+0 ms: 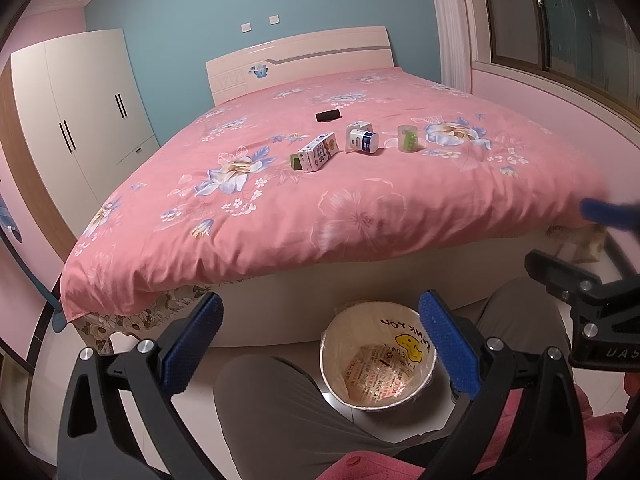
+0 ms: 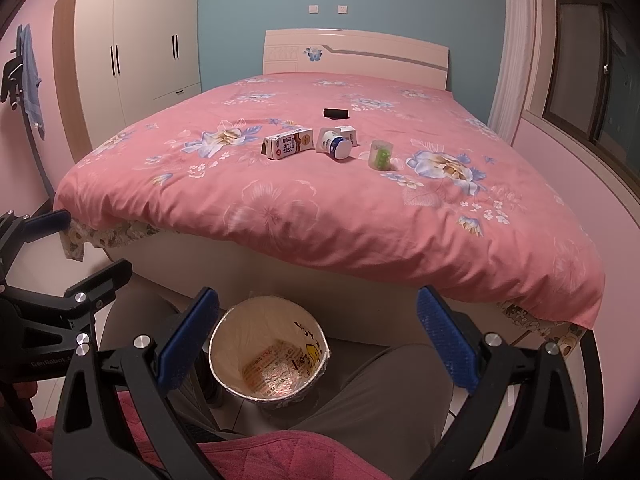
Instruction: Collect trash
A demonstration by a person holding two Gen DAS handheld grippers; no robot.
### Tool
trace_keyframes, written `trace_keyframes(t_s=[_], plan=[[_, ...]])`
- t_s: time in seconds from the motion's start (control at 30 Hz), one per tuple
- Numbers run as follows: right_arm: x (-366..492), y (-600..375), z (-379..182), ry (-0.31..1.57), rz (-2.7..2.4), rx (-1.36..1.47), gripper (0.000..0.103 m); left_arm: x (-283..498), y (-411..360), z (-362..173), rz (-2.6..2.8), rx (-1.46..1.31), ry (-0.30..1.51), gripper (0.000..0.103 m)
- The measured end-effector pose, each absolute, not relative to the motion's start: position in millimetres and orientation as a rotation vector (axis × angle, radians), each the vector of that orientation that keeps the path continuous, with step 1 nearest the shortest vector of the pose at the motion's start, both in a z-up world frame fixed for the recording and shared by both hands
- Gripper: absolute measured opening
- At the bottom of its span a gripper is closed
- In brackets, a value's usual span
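On the pink floral bedspread (image 1: 280, 216) (image 2: 360, 232) lie a milk carton (image 1: 317, 152) (image 2: 289, 143), a white bottle with a blue cap (image 1: 362, 141) (image 2: 335, 145), a small white box (image 2: 346, 133) behind it, a clear cup with green bits (image 1: 408, 138) (image 2: 381, 155) and a black roll (image 1: 328, 115) (image 2: 335, 113). A bag-lined trash bin (image 1: 378, 356) (image 2: 268, 352) stands on the floor between the person's knees. My left gripper (image 1: 320, 344) and right gripper (image 2: 316, 340) are both open and empty, held low over the bin, well short of the items.
A white wardrobe (image 1: 88, 112) (image 2: 136, 52) stands left of the bed, a headboard (image 2: 356, 54) at the far end, a window ledge (image 2: 580, 148) on the right. The person's grey-trousered legs (image 1: 280, 408) (image 2: 392, 384) flank the bin.
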State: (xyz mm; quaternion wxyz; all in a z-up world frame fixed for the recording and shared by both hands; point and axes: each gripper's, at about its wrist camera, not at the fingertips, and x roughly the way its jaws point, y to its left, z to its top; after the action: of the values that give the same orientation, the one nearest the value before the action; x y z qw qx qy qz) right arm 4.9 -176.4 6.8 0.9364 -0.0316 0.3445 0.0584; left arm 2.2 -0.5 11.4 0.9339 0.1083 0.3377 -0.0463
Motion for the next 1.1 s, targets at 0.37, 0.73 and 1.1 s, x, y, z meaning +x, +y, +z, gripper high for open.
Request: trace_keyframes(t_s=[0.37,0.73,1.1], plan=[[4.9,-175.9,5.6,0.705,0.119,-0.065,0.097,3.1,1.1,12.0,-0.098,0.22,0.693,0.1],[5.2,-175.6,5.1,0.708,0.119,-0.065,0.097,2.9,1.5,12.1,-0.098,0.219,0.692,0.1],[4.4,-175.8,3.5,0.715,0.122,-0.066,0.097,1.9,3.7,3.8,-0.097,0.214,0.705,0.1]])
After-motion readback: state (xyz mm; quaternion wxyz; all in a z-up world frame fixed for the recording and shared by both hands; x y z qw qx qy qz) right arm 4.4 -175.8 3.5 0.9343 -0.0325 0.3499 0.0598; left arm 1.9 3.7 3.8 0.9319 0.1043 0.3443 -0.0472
